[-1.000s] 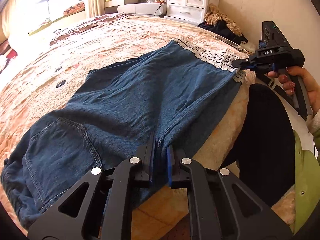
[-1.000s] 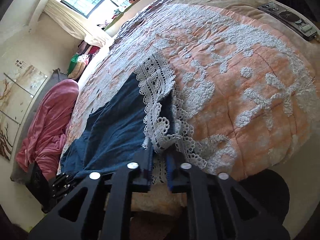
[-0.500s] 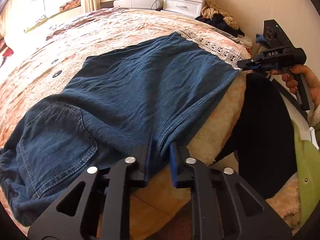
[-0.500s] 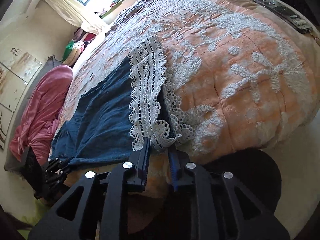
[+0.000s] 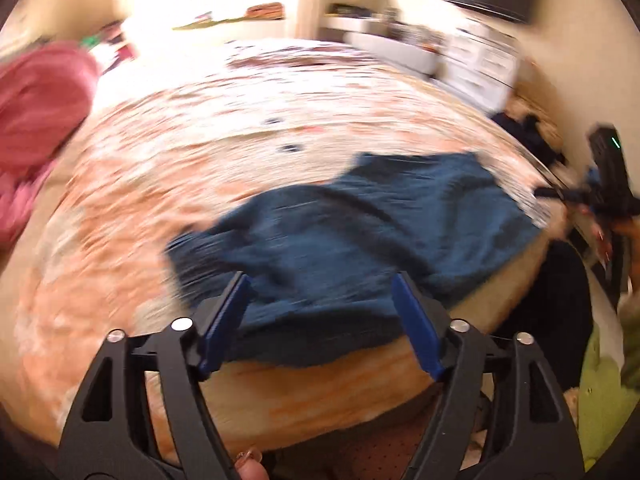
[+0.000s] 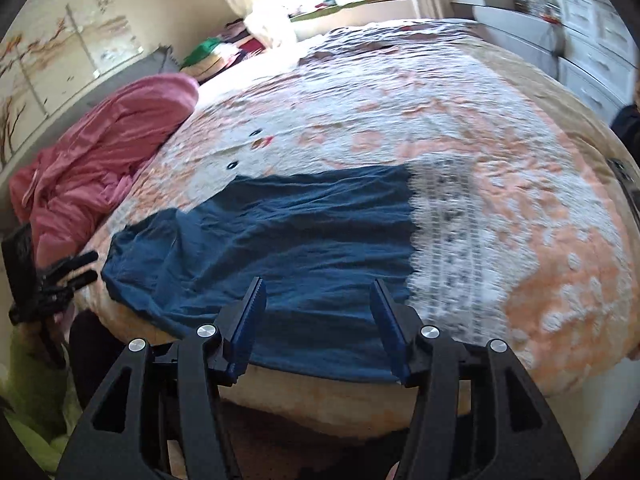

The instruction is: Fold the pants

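Observation:
The blue denim pants (image 6: pixel 288 240) lie flat along the near edge of the bed, with a white lace hem (image 6: pixel 444 248) at the right end. They also show, blurred, in the left wrist view (image 5: pixel 352 240). My left gripper (image 5: pixel 320 320) is open and empty, just in front of the pants' near edge. My right gripper (image 6: pixel 318 326) is open and empty, also at the near edge, left of the lace hem. Each gripper shows in the other's view: the right one (image 5: pixel 600 196) at the far right, the left one (image 6: pixel 52 280) at the far left.
The bed carries an orange and white quilt (image 6: pixel 460 128). A pink blanket (image 6: pixel 104 152) is heaped at the bed's left side. White drawers (image 6: pixel 592 40) stand at the back right. The person's dark leg (image 5: pixel 568 304) and green sleeve (image 5: pixel 604 392) are beside the bed edge.
Both grippers have let go of the pants and opened. Both have drawn back from the cloth and swung to face across the bed. The pants now lie flat on the quilt.

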